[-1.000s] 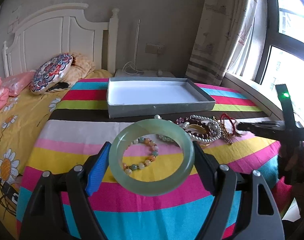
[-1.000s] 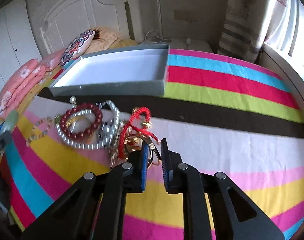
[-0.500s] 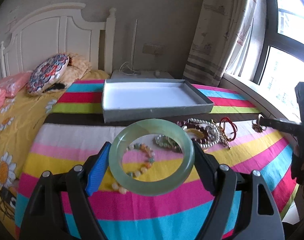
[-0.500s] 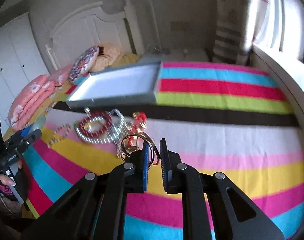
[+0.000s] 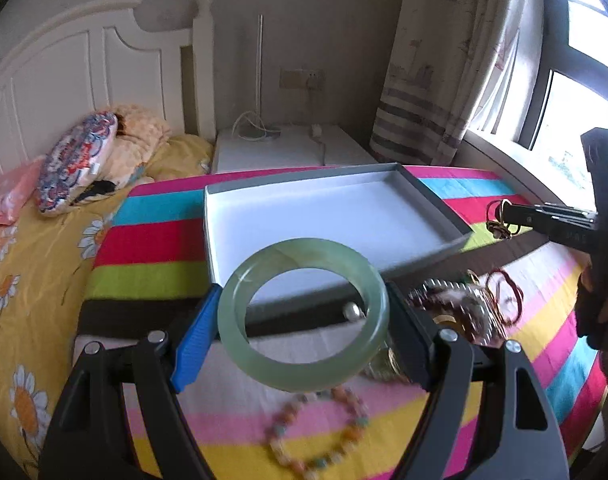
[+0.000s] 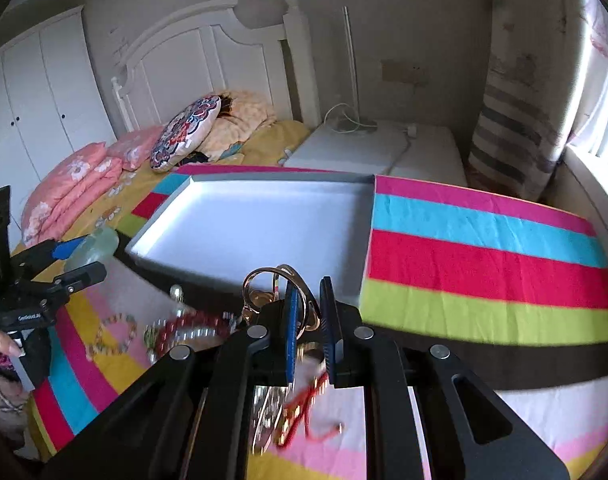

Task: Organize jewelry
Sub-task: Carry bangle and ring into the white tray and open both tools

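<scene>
My left gripper point(image 5: 301, 304) is shut on a pale green jade bangle point(image 5: 304, 376), held just above the near edge of the grey box with a white inside point(image 5: 436, 200). My right gripper point(image 6: 308, 292) is shut on thin gold bangles point(image 6: 263, 280), held near the box's point(image 6: 368, 240) front right corner. A red cord bracelet point(image 6: 308, 404) shows blurred below its fingers. In the left wrist view the right gripper point(image 5: 504, 210) and its gold bangles point(image 5: 494, 216) hang at the right. The left gripper point(image 6: 75, 256) appears at the left of the right wrist view.
A pile of pearl, dark red bead and gold pieces point(image 5: 464, 312) lies on the striped cloth point(image 5: 143, 248) before the box. A pastel bead bracelet point(image 5: 316, 436) lies nearer. Pillows point(image 5: 75, 164) and the headboard point(image 5: 103, 60) are at the back left, a window sill point(image 5: 504, 160) at the right.
Both grippers have risen and moved forward to the box. The right one has lifted the gold bangles off the pile. The green bangle has travelled along in the left gripper.
</scene>
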A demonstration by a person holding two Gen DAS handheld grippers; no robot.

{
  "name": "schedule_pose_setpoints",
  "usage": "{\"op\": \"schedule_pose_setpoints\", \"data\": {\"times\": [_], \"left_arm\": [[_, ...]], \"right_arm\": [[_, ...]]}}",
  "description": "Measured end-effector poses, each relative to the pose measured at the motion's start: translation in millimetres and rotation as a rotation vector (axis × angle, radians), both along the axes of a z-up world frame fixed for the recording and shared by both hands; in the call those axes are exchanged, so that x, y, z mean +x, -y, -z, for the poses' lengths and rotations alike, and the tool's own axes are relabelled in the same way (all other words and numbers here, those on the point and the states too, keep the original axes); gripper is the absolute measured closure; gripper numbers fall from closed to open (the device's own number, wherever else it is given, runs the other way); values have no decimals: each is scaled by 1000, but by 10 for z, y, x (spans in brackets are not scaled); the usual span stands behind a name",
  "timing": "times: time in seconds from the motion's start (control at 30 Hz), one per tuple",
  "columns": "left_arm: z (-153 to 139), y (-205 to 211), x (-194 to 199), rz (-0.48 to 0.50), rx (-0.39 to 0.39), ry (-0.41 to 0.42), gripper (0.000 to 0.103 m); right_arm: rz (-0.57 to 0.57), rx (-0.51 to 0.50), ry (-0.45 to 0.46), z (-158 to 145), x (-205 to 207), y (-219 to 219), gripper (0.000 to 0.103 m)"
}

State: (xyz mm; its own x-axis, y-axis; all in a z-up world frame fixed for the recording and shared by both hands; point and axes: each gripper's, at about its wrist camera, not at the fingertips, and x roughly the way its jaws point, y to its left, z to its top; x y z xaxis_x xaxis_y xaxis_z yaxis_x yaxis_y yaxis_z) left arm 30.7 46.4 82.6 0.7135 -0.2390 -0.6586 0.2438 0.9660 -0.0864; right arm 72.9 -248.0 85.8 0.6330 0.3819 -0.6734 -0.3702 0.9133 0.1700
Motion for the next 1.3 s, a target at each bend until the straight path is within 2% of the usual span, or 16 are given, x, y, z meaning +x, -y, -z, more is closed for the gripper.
{"op": "schedule_pose_setpoints", "data": {"times": [0.23, 0.47, 0.6, 0.7, 0.73, 0.83, 0.97, 1.07, 1.1, 1.3], "left_arm": [[135, -18, 536, -4, 5, -76, 25], [310, 85, 797, 6, 59, -115, 25], [401, 86, 1002, 1, 102, -141, 25], [466, 60, 1087, 14, 99, -165, 25], [495, 52, 1109, 22, 98, -178, 25], [499, 47, 1097, 27, 127, -156, 24], [485, 17, 1093, 29, 105, -164, 26], [553, 112, 1025, 63, 170, -166, 25], [581, 176, 980, 67, 230, -156, 25], [596, 215, 741, 51, 224, -138, 26]], "right_arm": [[11, 8, -53, 106, 396, -110, 89], [2, -43, -104, 290, 674, -272, 89], [19, -27, -151, 423, 857, -248, 89], [13, -16, -173, 490, 925, -240, 87], [14, -22, -177, 516, 915, -246, 71], [-41, -2, -167, 531, 851, -282, 47], [-58, -115, -136, 557, 731, -424, 47], [-74, -185, -125, 598, 636, -483, 47], [-77, -194, -125, 598, 586, -486, 48], [-59, -165, -125, 595, 300, -398, 47]]}}
